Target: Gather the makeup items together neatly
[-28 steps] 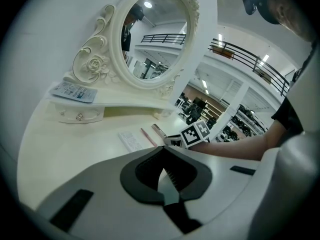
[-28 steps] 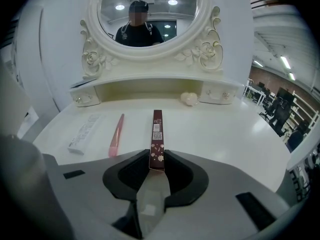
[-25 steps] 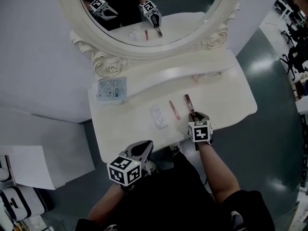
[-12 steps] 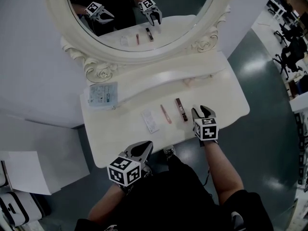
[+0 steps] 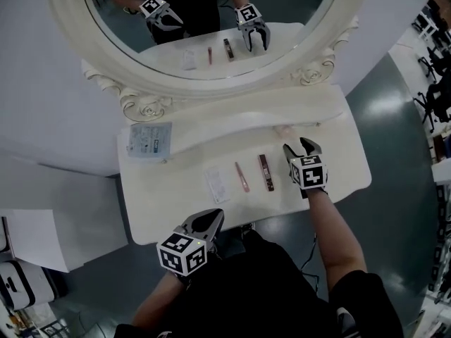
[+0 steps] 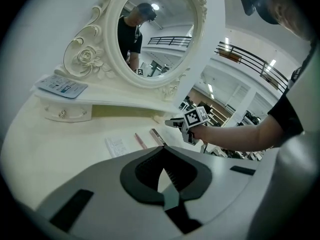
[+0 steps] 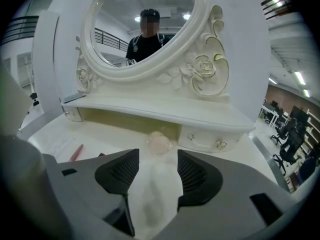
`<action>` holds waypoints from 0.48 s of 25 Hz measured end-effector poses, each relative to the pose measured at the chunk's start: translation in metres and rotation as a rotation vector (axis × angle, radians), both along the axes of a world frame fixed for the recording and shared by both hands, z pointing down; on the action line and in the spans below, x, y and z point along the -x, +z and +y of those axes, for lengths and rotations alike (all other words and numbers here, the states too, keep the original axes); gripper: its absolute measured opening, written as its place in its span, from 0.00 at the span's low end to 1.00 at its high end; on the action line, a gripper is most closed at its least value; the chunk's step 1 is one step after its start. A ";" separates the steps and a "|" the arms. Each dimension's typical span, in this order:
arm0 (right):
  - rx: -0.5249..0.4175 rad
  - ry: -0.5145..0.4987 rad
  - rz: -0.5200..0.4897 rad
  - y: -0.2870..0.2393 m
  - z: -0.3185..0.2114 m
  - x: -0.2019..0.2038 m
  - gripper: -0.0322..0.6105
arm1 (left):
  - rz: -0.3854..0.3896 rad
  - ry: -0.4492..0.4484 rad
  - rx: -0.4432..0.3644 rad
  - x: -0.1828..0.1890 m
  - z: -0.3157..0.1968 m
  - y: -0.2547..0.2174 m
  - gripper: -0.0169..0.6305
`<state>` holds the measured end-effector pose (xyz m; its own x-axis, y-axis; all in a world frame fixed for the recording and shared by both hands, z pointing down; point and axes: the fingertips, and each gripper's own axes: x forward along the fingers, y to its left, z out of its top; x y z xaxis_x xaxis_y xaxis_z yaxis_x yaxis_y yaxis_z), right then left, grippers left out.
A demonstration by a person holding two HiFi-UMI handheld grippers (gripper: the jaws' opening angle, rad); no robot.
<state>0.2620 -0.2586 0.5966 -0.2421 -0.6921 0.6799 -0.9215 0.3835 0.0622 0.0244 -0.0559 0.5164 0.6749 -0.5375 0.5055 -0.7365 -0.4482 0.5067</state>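
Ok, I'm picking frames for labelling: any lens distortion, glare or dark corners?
Head view: evenly lit, the white dressing table bows outward. Left gripper view: black fisheye corners, the ceiling strip lights glare. Right gripper view: same black corners, the oval white-framed mirror bulges.

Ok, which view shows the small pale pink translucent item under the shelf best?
The right gripper view: the small pale pink translucent item sits close and centred, just under the shelf. The head view shows only a faint smudge there; the left gripper view does not show it clearly.
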 end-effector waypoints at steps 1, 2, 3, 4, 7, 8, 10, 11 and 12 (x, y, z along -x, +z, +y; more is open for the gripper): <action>0.004 -0.018 0.003 0.003 -0.007 0.002 0.42 | -0.002 -0.010 0.004 -0.002 -0.003 0.001 0.04; 0.010 -0.038 0.005 0.006 -0.013 0.005 0.43 | -0.004 -0.019 0.008 -0.004 -0.005 0.002 0.04; 0.015 -0.060 0.009 0.009 -0.019 0.008 0.43 | -0.005 -0.028 0.012 -0.006 -0.007 0.004 0.04; 0.020 -0.080 0.014 0.012 -0.024 0.010 0.44 | -0.007 -0.037 0.017 -0.007 -0.008 0.005 0.04; 0.027 -0.123 0.029 0.020 -0.040 0.016 0.45 | -0.015 -0.074 0.030 -0.007 -0.012 0.009 0.04; 0.027 -0.132 0.035 0.022 -0.045 0.017 0.45 | -0.016 -0.087 0.035 -0.006 -0.013 0.010 0.04; 0.034 -0.152 0.052 0.028 -0.052 0.019 0.45 | -0.019 -0.111 0.044 -0.004 -0.015 0.013 0.04; 0.043 -0.162 0.063 0.031 -0.054 0.019 0.45 | -0.021 -0.120 0.048 -0.003 -0.015 0.014 0.04; 0.053 -0.174 0.077 0.035 -0.055 0.020 0.45 | -0.022 -0.127 0.051 -0.002 -0.015 0.015 0.04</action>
